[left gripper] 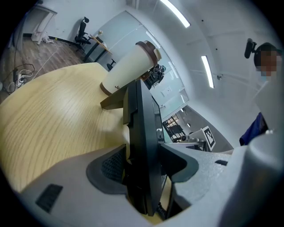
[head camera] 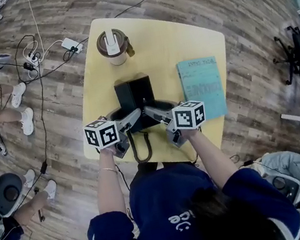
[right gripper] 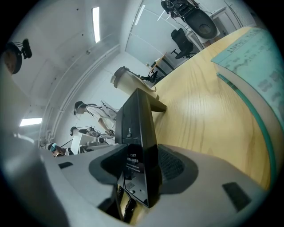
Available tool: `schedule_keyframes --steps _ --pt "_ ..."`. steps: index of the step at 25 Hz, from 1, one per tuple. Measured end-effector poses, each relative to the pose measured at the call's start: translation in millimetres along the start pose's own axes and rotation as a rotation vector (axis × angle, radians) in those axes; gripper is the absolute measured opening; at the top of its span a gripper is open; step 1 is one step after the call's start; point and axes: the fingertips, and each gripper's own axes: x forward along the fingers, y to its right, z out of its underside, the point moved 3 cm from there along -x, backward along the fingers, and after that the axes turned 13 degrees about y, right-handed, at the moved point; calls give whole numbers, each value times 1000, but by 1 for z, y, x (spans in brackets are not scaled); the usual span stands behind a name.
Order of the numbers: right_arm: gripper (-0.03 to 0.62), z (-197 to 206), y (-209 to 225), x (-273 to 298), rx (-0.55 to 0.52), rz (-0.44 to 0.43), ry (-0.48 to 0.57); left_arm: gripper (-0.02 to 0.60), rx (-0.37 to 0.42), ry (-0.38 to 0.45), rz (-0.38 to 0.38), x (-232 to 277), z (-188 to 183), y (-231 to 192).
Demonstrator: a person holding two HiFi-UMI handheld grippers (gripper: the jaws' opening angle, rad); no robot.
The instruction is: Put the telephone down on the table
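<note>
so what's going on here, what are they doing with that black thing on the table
A person is gripping a black telephone from both sides over the yellow table. The left hand-held gripper and the right hand-held gripper each have their jaws closed on it. Whether it already rests on the table can't be told. Its coiled cord trails toward the person. A lidded cup and a teal book sit nearby.

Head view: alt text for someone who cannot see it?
A person grips a black telephone with left gripper and right gripper at a yellow table. A lidded cup stands beyond it, a teal book at right.
</note>
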Motion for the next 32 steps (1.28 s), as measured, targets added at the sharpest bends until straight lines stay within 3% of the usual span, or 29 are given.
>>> schedule_keyframes --steps 13,18,25,32 --pt "218 3 -1 0 -15 11 16 235 37 -5 -39 0 3 1" --pt "273 3 -7 -1 -22 13 16 245 38 3 -72 -1 4 1" --pt "333 -5 -15 -8 -70 42 59 259 131 56 -187 -15 -2 0" --pt "348 -10 -26 -19 -132 56 93 259 174 101 -208 -34 -7 15"
